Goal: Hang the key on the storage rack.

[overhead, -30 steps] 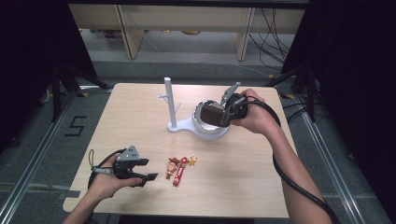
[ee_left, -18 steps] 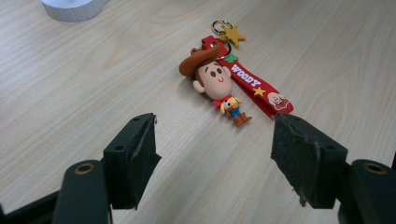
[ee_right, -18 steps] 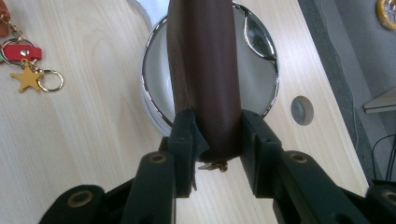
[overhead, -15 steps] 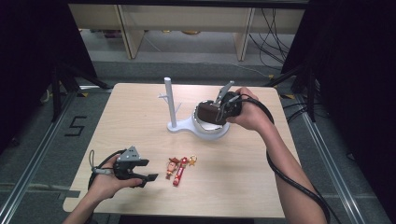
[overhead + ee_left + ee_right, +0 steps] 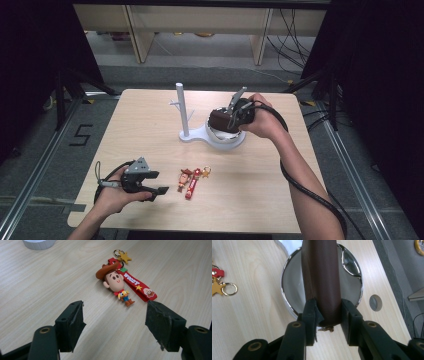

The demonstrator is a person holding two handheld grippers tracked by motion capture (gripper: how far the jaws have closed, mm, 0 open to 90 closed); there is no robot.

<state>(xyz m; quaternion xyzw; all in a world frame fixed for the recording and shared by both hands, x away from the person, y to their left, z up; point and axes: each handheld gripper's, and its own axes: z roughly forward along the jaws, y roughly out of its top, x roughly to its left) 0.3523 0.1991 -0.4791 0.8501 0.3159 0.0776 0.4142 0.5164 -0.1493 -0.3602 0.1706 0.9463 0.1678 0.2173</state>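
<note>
My right gripper (image 5: 227, 120) (image 5: 328, 312) is shut on a dark brown leather-like case (image 5: 218, 119) (image 5: 320, 277), holding it just over a shiny chrome dish (image 5: 226, 142) (image 5: 287, 300). The dish is part of a white stand with an upright post (image 5: 181, 107). A cowboy-figure keychain with a red strap and gold star (image 5: 190, 180) (image 5: 117, 282) lies near the table's front. To its left my left gripper (image 5: 159, 187) (image 5: 115, 317) rests low over the table, open, its jaws wide apart with the keychain just beyond them.
The light wooden table (image 5: 150, 130) has a round grey cable hole (image 5: 375, 302) to the right of the dish. A rim of the white stand base (image 5: 38, 243) lies off beyond the keychain. Shelving and cables stand beyond the far edge.
My right gripper has shifted a little to the left and lower with the brown case, closer over the dish. The left gripper and keychain have stayed put.
</note>
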